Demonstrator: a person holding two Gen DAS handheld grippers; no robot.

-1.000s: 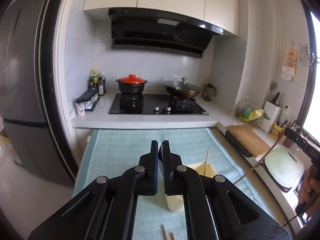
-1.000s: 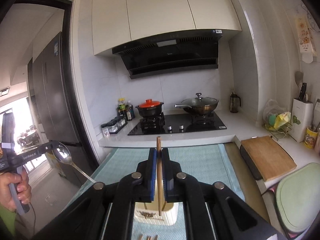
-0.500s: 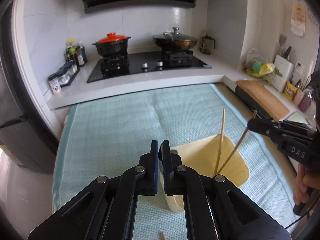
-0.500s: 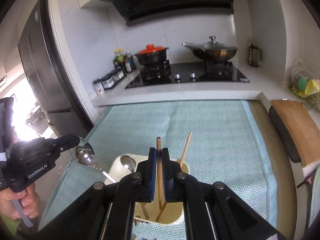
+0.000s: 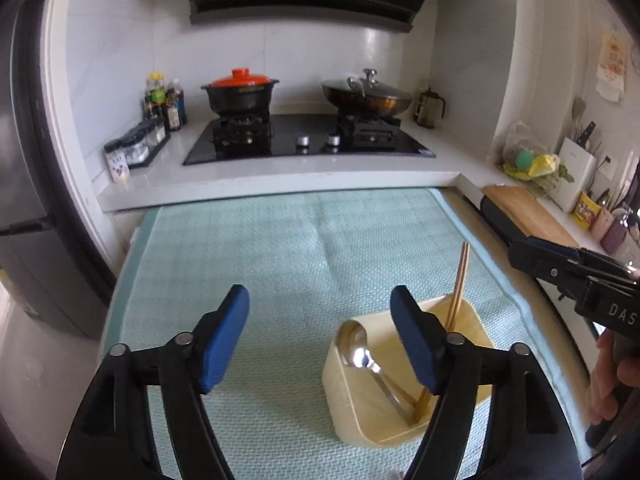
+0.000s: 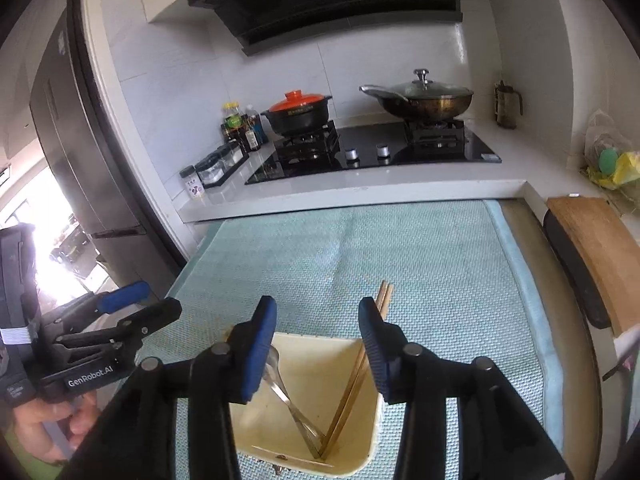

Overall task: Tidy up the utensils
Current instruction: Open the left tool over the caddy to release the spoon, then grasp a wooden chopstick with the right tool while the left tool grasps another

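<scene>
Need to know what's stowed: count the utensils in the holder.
3: one spoon leaning at the holder's left side, two chopsticks leaning together at its right. Others may be hidden behind the tools.

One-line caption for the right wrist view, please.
Right gripper open above the cream holder, spoon and chopsticks leaning inside it.

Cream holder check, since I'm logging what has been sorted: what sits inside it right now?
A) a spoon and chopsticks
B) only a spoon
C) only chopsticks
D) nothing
A: the right wrist view shows the spoon and the chopsticks both leaning inside the cream holder, while the left gripper and right gripper stand open and hold nothing.
</scene>
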